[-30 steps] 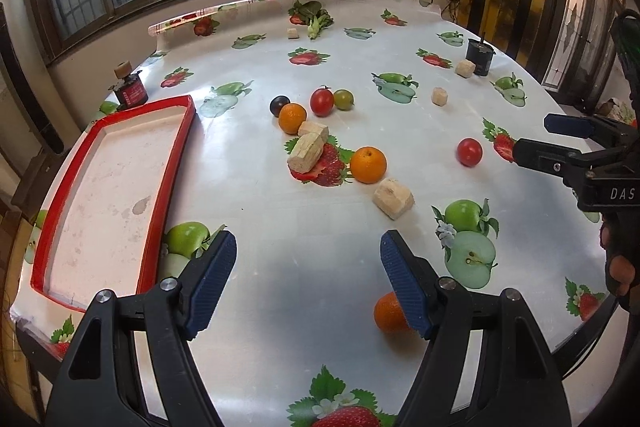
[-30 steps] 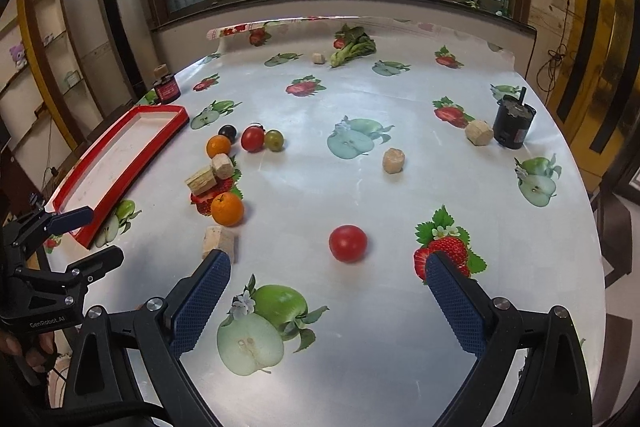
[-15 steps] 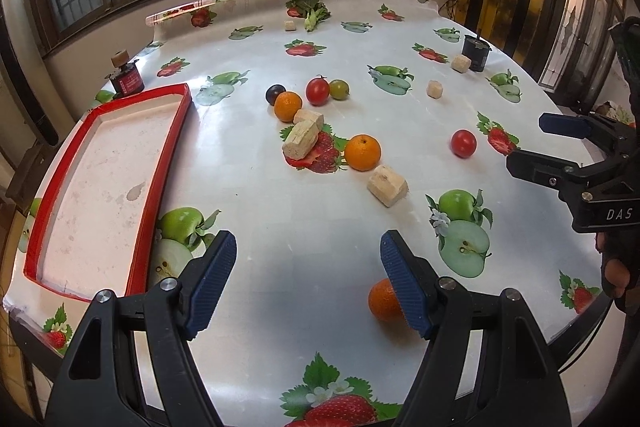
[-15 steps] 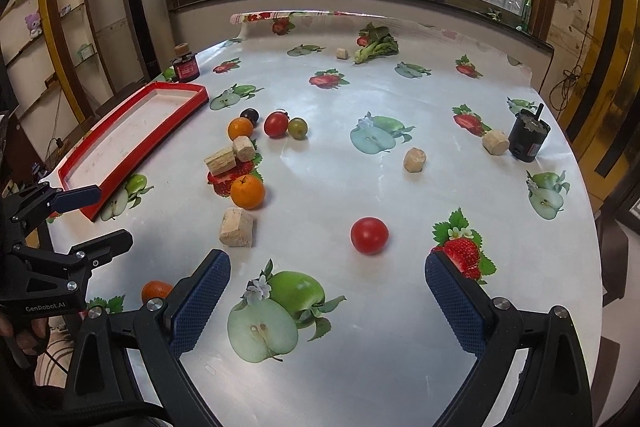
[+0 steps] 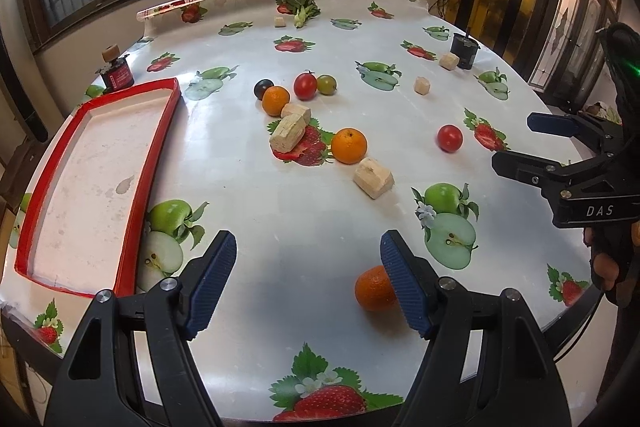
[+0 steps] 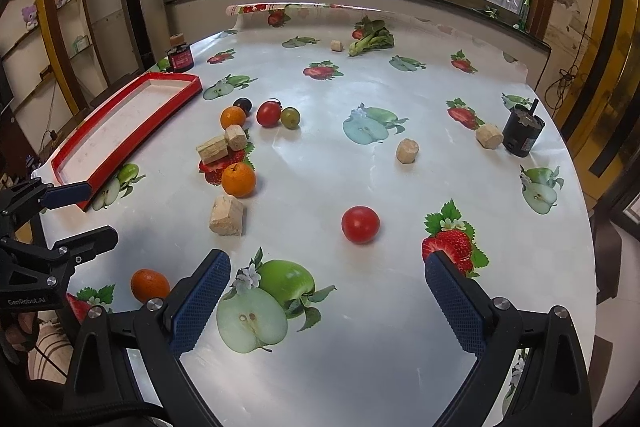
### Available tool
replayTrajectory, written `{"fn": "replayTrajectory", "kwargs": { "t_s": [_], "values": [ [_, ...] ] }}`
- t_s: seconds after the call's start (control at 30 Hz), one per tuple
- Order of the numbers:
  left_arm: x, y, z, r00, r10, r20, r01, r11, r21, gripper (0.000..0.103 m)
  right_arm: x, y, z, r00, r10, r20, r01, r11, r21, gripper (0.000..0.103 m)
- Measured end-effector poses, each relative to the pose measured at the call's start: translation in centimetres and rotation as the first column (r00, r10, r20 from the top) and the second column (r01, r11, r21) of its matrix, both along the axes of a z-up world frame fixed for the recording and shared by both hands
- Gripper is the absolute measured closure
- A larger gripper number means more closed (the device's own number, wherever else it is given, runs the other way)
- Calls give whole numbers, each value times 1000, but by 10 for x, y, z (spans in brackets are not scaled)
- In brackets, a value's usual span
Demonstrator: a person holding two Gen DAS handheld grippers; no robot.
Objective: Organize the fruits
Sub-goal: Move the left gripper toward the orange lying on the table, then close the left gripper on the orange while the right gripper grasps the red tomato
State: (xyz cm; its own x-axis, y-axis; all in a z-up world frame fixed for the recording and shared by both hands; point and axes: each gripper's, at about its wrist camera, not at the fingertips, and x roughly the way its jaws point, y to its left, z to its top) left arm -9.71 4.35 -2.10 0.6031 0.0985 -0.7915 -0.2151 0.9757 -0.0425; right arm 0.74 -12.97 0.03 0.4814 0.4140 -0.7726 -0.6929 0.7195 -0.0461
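A red-rimmed tray [image 5: 150, 155] [image 6: 168, 79] lies at the table's left. Loose fruit sits mid-table: two oranges [image 5: 349, 145] [image 5: 275, 100], a red tomato [image 5: 305, 85], a green one [image 5: 326, 84], a dark plum [image 5: 263, 88]. A lone red tomato [image 6: 360, 224] [image 5: 449, 137] lies ahead of my right gripper [image 6: 328, 303], which is open and empty. My left gripper [image 5: 308, 283] is open too; a small orange [image 5: 373, 289] [image 6: 149, 284] sits partly behind its right finger, outside the jaws.
Beige blocks [image 5: 373, 178] [image 5: 289, 132] lie among the fruit, others [image 6: 407, 150] [image 6: 489, 135] further right. A black cup [image 6: 522, 132], a dark jar [image 5: 117, 74] and leafy greens [image 6: 370, 37] stand near the table's edges. The cloth has printed fruit.
Both grippers have drawn back and risen a little, so more of the table's near edge shows. The small orange now shows in the right wrist view. Nothing on the table moved.
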Motion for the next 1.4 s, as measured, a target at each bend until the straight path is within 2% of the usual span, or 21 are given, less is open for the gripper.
{"fn": "replayTrajectory", "kwargs": {
  "t_s": [0.57,0.8,1.03,1.23,1.4],
  "values": [
    [-3,-2,-8,999,-19,-28,18,999,-42,29,4,3,-4,1000,12,-4,-12,1000,-13,4],
    [-5,1,-14,998,-44,-38,39,992,-118,29,6,2,-10,1000,5,-18,-5,1000,-15,4],
    [-2,-10,-17,996,-80,-49,73,988,-138,29,9,1,-15,999,-1,-32,1,1000,-16,4],
    [0,-26,-27,989,-124,-80,112,983,-145,29,17,-2,-18,999,-8,-43,9,1000,12,4],
    [8,-33,-37,986,-138,-93,125,982,-140,29,40,-1,-33,994,-19,-106,26,998,64,12]
  ]
}}
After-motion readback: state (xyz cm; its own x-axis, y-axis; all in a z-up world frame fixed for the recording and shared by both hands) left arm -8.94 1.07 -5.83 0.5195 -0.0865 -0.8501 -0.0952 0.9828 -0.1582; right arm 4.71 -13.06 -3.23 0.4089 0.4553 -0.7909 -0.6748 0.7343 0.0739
